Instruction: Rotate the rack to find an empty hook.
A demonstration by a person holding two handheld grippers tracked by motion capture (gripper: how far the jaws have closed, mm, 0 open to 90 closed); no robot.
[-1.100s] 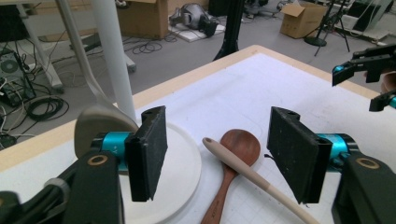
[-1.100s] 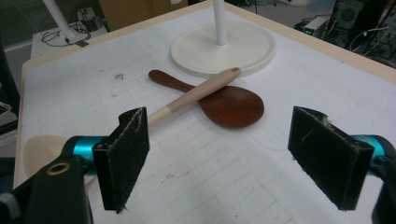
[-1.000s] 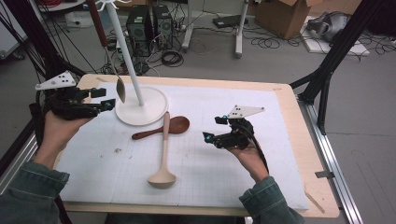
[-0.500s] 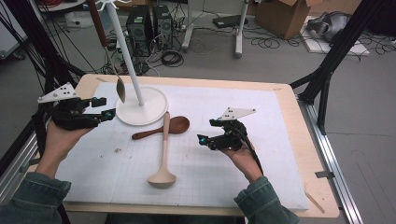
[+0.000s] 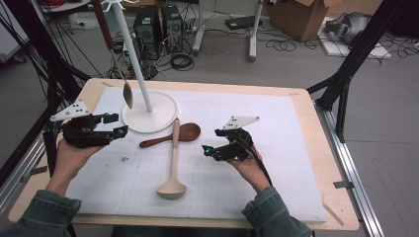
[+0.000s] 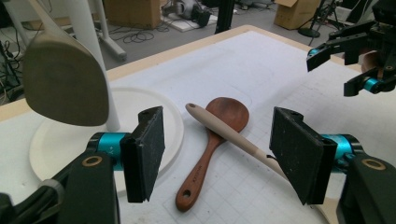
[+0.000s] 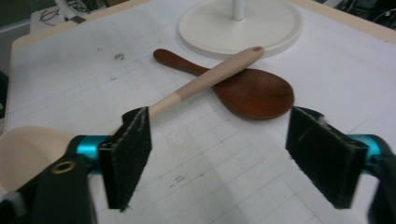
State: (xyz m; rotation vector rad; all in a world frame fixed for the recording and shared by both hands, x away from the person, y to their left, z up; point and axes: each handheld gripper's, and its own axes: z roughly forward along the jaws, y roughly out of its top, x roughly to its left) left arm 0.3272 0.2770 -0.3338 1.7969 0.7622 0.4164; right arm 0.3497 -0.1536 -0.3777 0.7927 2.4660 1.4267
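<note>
Ladle (image 5: pixel 172 163) | lay on the mat, handle crossing the brown spoon (image 5: pixel 173 136), long axis toward the stand (image 5: pixel 149 112) | we held the right gripper (image 5: pixel 215 149) nearer, just beside | both grippers' jaws apart, left gripper (image 5: pixel 114 124) empty

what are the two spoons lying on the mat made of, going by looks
Dark spoon: likely wood with a smooth reddish-brown finish; faint sheen and grain. Pale ladle: probably light unfinished wood, matte cream, its handle end slightly darker; could be painted or plastic, the look leaves that open.
</note>
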